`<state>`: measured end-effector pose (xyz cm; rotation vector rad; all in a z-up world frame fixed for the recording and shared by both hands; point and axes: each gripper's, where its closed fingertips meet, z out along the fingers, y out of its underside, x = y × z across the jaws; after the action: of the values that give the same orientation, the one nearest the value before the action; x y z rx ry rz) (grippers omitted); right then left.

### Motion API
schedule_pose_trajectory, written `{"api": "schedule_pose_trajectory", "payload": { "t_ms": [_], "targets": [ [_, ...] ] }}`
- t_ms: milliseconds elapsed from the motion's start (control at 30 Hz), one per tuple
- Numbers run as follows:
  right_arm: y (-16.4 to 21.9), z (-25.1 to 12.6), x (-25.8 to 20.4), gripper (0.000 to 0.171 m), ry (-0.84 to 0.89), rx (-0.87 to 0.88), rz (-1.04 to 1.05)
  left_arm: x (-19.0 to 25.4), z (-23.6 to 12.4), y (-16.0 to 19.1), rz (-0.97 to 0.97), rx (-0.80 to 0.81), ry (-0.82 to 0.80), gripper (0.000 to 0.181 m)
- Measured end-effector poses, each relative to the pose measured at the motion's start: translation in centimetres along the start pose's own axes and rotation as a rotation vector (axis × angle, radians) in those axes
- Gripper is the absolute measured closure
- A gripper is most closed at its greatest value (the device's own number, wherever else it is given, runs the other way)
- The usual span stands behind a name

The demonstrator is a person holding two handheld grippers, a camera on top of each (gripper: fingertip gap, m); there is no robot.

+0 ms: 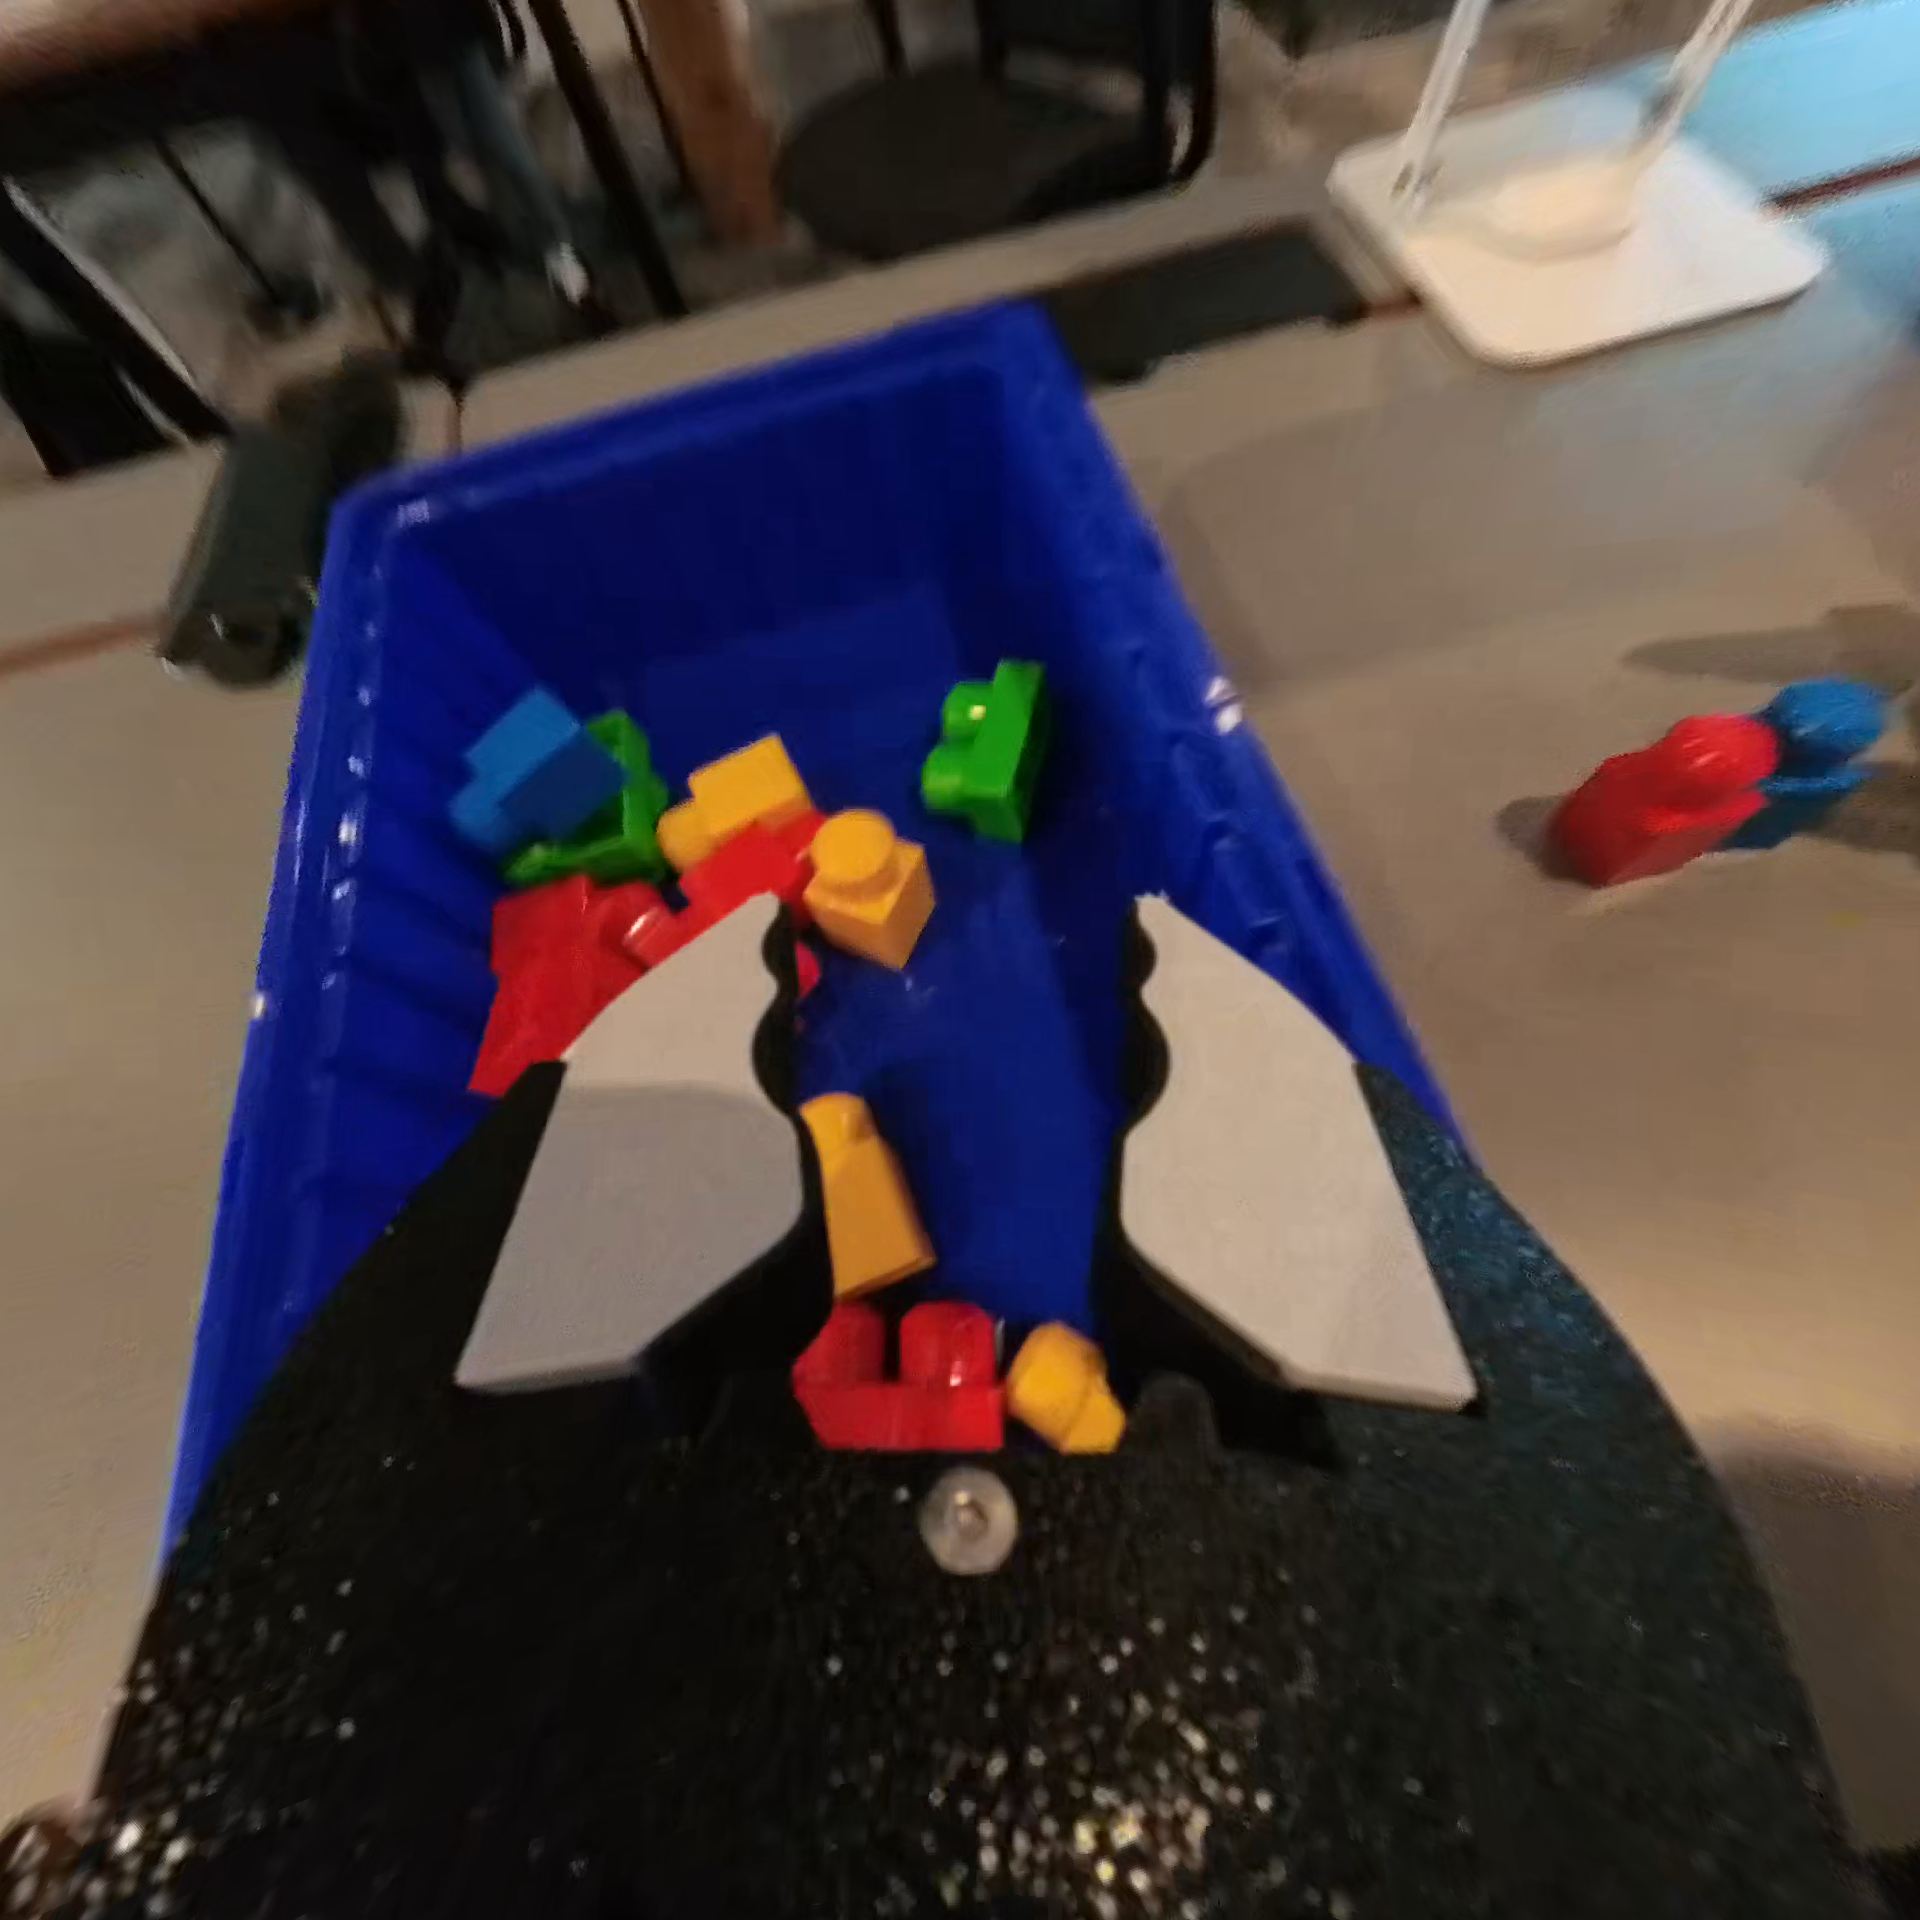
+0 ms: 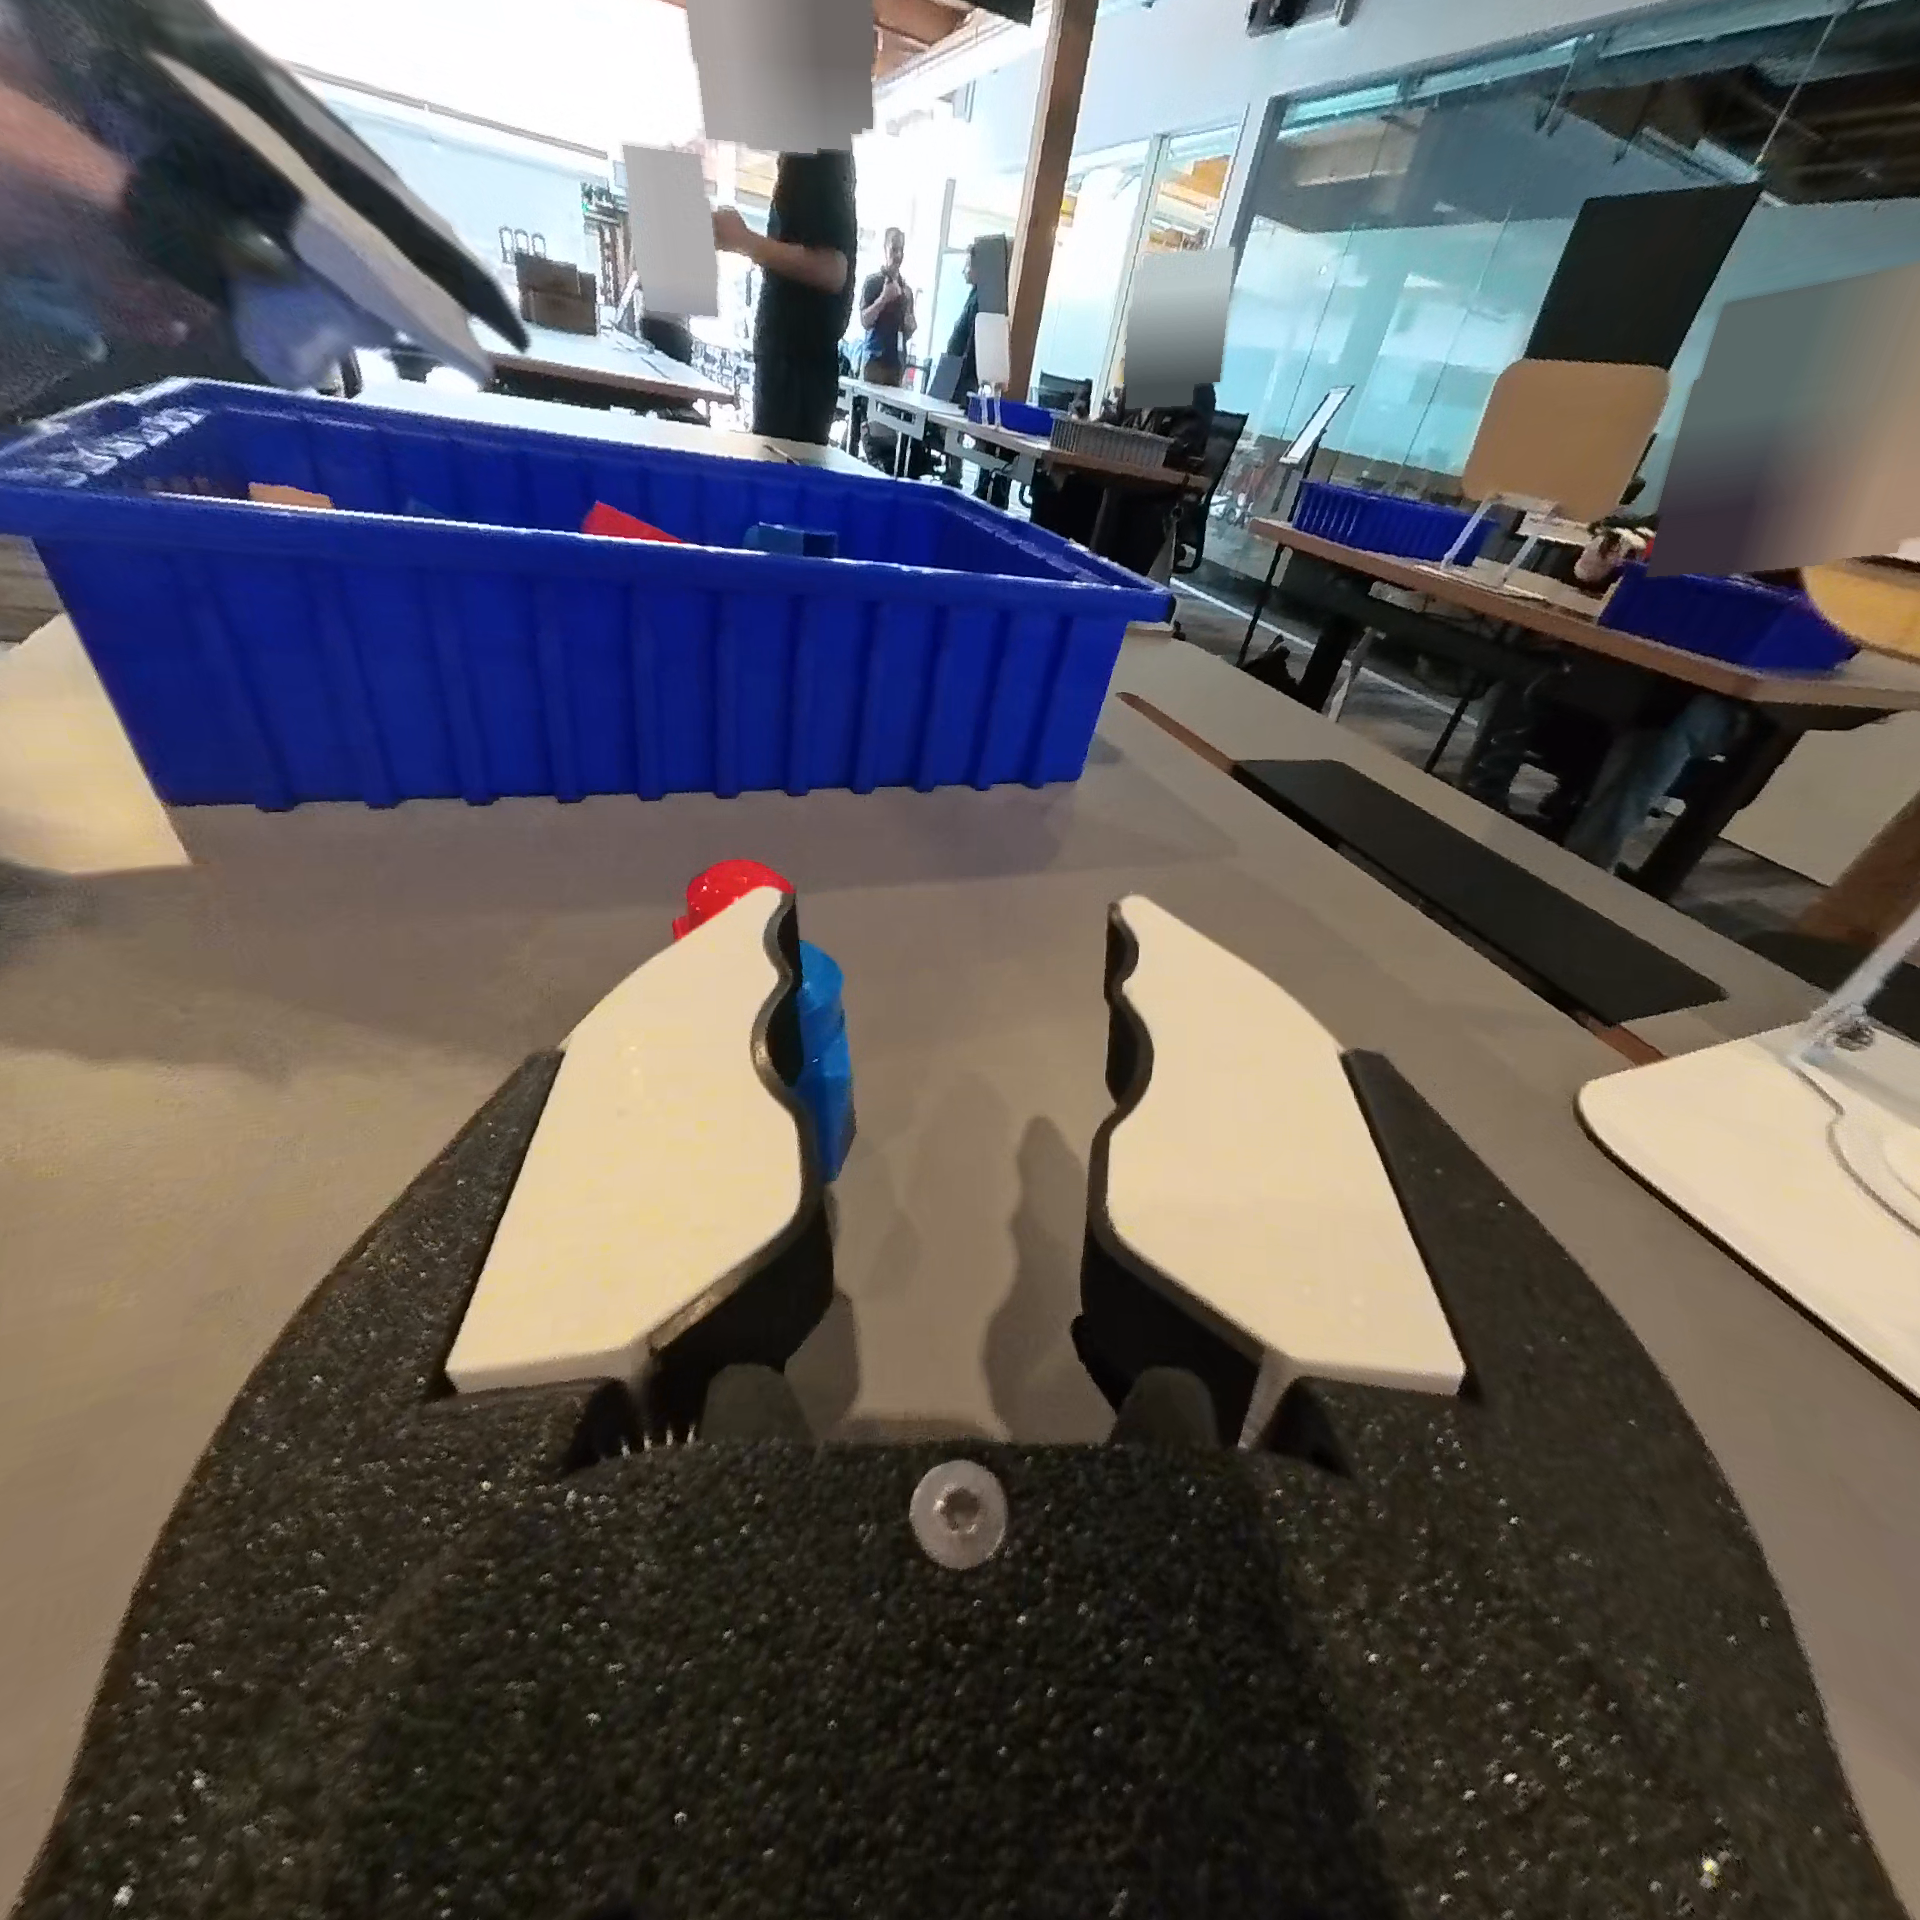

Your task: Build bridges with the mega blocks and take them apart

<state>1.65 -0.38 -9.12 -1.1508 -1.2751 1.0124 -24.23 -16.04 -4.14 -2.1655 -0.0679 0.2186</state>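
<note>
Left gripper: held apart, empty, over bin; cluttered blocks risk misgrasp. Right gripper: apart; blue block may be toppled

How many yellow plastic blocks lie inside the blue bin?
4: one at the back, one mid-bin, one between the left gripper's fingers, one nearest. Others may be hidden.

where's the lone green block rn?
In the left wrist view the green block lies inside the blue bin, near its right wall, right of the yellow blocks, beyond the open left gripper.
</note>
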Motion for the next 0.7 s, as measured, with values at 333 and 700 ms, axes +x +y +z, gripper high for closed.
{"api": "schedule_pose_trajectory", "payload": {
  "t_ms": [333, 700],
  "targets": [
    [0.7, 0.3, -0.4, 0.12, -0.014, -0.045, -0.015, -5.8, 4.5, 5.2, 0.362, -0.47, -0.193, 0.142],
    [0.9, 0.5, -0.6, 0.122, -0.033, -0.061, -0.015, -7.8, 2.4, 7.7, 0.143, -0.566, -0.111, 0.137]
  ]
}}
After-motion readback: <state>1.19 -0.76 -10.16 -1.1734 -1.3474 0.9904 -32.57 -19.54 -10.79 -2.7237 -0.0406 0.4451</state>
